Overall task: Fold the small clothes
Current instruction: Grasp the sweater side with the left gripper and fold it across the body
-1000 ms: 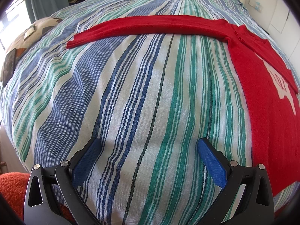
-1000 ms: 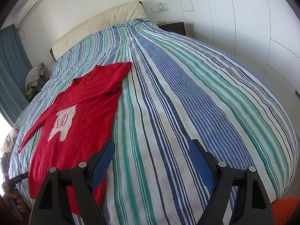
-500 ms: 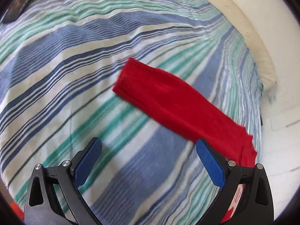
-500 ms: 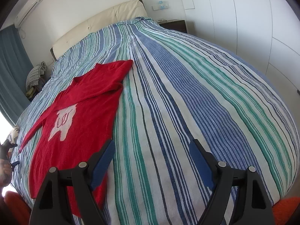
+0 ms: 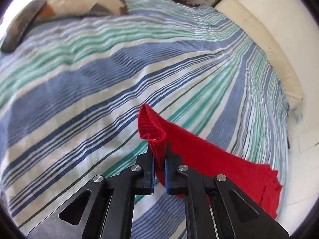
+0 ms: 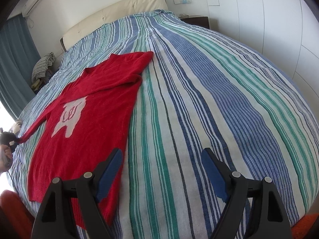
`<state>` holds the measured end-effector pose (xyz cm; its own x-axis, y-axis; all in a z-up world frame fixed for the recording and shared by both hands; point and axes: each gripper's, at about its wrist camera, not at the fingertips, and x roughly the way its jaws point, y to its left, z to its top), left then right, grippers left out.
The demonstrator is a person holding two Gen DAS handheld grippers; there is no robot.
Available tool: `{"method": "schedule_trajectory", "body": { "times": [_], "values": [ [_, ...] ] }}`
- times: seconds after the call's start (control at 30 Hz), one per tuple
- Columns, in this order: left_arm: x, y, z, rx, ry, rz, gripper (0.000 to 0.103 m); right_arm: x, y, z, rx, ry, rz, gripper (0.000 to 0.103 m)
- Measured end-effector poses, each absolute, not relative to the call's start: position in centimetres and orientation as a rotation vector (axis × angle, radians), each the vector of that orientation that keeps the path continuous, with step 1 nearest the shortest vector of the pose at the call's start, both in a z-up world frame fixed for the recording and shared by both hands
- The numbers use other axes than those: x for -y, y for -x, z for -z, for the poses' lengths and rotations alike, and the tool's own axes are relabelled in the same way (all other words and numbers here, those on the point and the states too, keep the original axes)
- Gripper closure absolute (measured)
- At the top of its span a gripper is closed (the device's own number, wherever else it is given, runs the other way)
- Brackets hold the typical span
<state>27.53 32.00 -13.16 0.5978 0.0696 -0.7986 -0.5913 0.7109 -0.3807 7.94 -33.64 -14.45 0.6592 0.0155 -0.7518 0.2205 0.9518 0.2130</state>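
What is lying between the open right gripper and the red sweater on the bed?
Nothing: in the right wrist view, the right gripper already overlaps the red sweater's hem with its left jaw.

Both wrist cams look down-fwd over bed (image 6: pixel 199 91); shared: red sweater (image 6: pixel 83 123).
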Motion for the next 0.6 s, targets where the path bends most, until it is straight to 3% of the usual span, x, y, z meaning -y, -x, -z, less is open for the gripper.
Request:
{"method": "schedule_trajectory", "body": {
  "times": [0.13,0.3,0.43,0.5,0.53,0.57,0.6],
  "values": [
    [-24.4,-31.8,5.5,-0.795,0.463,-0.280,0.097,33.2,-8.2,14.4,-0.847,-0.302,0.075,0.022],
    [-8.7,-36.2,-3.3,-0.702,0.234,0.032,0.097,33.6,-8.1,14.2,-0.834,-0.335,0.057,0.022],
    [4.4,-37.1,-5.2,-0.662,0.110,0.258,0.096,34.2,-8.0,14.1,-0.823,-0.375,0.058,0.022],
    [9.7,-37.0,-4.1,-0.653,0.059,0.343,0.089,34.4,-8.0,14.1,-0.823,-0.383,0.057,0.022],
    [12.0,-37.0,-2.9,-0.677,0.037,0.383,0.064,34.4,-8.0,14.1,-0.824,-0.384,0.056,0.022],
    [13.9,-37.1,-1.4,-0.723,0.011,0.404,0.025,34.4,-8.0,14.1,-0.825,-0.386,0.055,0.022],
    [15.2,-36.9,0.1,-0.762,-0.017,0.403,0.015,34.4,-8.0,14.1,-0.825,-0.388,0.054,0.022]
  ]
}}
